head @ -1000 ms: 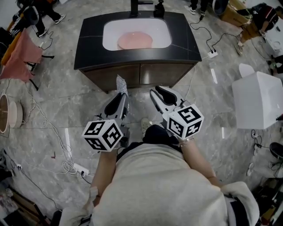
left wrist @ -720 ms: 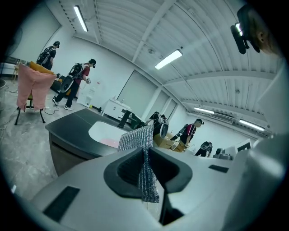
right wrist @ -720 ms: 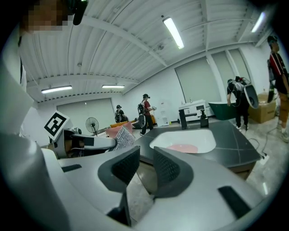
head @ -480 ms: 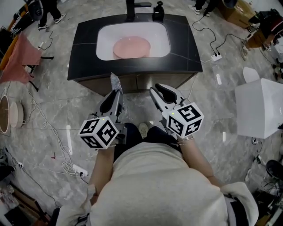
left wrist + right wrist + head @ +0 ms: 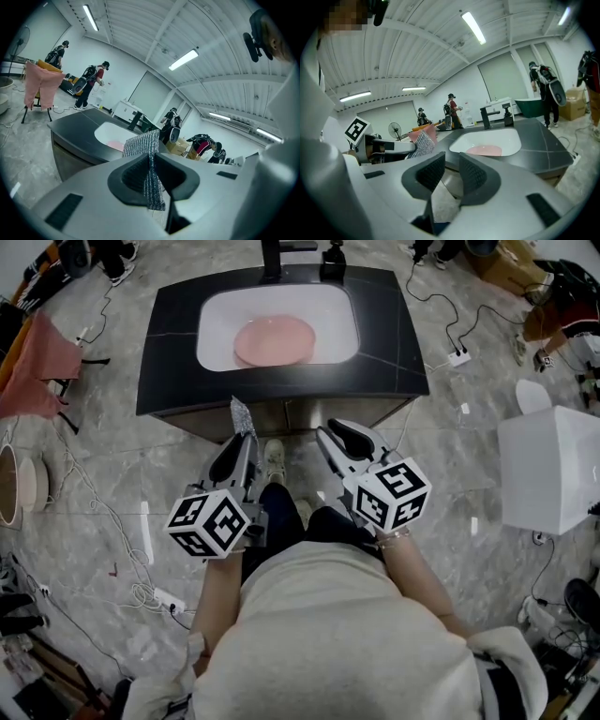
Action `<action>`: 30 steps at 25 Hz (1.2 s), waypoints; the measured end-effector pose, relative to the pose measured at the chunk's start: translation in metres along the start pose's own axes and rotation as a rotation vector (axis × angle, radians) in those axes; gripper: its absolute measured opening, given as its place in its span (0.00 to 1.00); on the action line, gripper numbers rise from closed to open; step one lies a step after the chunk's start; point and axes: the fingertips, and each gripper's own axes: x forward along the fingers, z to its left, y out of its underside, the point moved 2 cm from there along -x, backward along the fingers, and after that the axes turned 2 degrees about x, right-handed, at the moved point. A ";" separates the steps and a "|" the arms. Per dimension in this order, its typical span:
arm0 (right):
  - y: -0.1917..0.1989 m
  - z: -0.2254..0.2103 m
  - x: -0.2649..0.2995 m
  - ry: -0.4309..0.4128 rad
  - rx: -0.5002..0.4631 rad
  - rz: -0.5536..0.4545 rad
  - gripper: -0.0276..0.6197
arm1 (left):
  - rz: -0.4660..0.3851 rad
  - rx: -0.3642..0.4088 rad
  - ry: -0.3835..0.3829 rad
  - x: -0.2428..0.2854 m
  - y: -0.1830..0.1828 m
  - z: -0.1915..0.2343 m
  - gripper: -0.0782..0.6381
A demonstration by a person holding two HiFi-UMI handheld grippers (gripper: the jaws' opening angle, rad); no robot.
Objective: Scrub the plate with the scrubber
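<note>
A pink plate [image 5: 274,340] lies in the white sink [image 5: 211,324] of a black counter [image 5: 169,362], ahead of both grippers. My left gripper [image 5: 246,439] is shut on a silvery mesh scrubber [image 5: 241,416], which sticks up past the fingertips. In the left gripper view the scrubber [image 5: 143,145] hangs pinched between the jaws of the left gripper [image 5: 152,176], with the plate [image 5: 112,145] beyond. My right gripper [image 5: 336,437] is open, and in its own view the right gripper [image 5: 451,174] shows a narrow empty gap, with the plate [image 5: 484,150] farther off. Both grippers are short of the counter's front edge.
A black faucet [image 5: 274,254] and a soap dispenser [image 5: 333,259] stand behind the sink. A white box [image 5: 553,474] sits on the floor at right. Cables and a power strip [image 5: 169,599] lie at left, near a pink cloth on a stand [image 5: 37,367]. People stand in the background.
Both grippers and the person have moved closer to the counter, which now sits nearer in the head view. A shoe has stepped forward between the grippers. The scrubber stays held.
</note>
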 end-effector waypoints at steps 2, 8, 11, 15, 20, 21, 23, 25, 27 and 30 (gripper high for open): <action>-0.004 -0.008 0.005 0.009 0.007 -0.005 0.18 | 0.001 -0.001 -0.002 0.009 -0.004 0.004 0.19; -0.019 -0.028 0.031 0.039 0.012 -0.009 0.18 | 0.004 0.000 0.025 0.045 -0.022 0.016 0.19; -0.035 -0.038 0.050 0.046 0.001 -0.020 0.18 | 0.008 -0.004 0.033 0.068 -0.037 0.027 0.19; -0.060 -0.056 0.080 0.067 -0.005 -0.026 0.18 | 0.007 -0.005 0.052 0.103 -0.063 0.042 0.19; -0.084 -0.075 0.116 0.102 0.003 -0.019 0.18 | 0.035 0.004 0.101 0.143 -0.088 0.052 0.19; -0.089 -0.078 0.123 0.107 0.003 -0.020 0.18 | 0.038 0.006 0.108 0.152 -0.093 0.055 0.19; -0.100 -0.086 0.137 0.123 0.006 -0.029 0.18 | 0.042 0.010 0.119 0.169 -0.105 0.062 0.19; -0.109 -0.095 0.148 0.149 0.016 -0.042 0.18 | 0.050 0.010 0.136 0.186 -0.116 0.069 0.19; -0.116 -0.106 0.158 0.178 0.028 -0.049 0.18 | 0.061 0.014 0.155 0.203 -0.125 0.074 0.19; -0.125 -0.118 0.171 0.214 0.041 -0.053 0.18 | 0.080 0.022 0.185 0.223 -0.135 0.081 0.19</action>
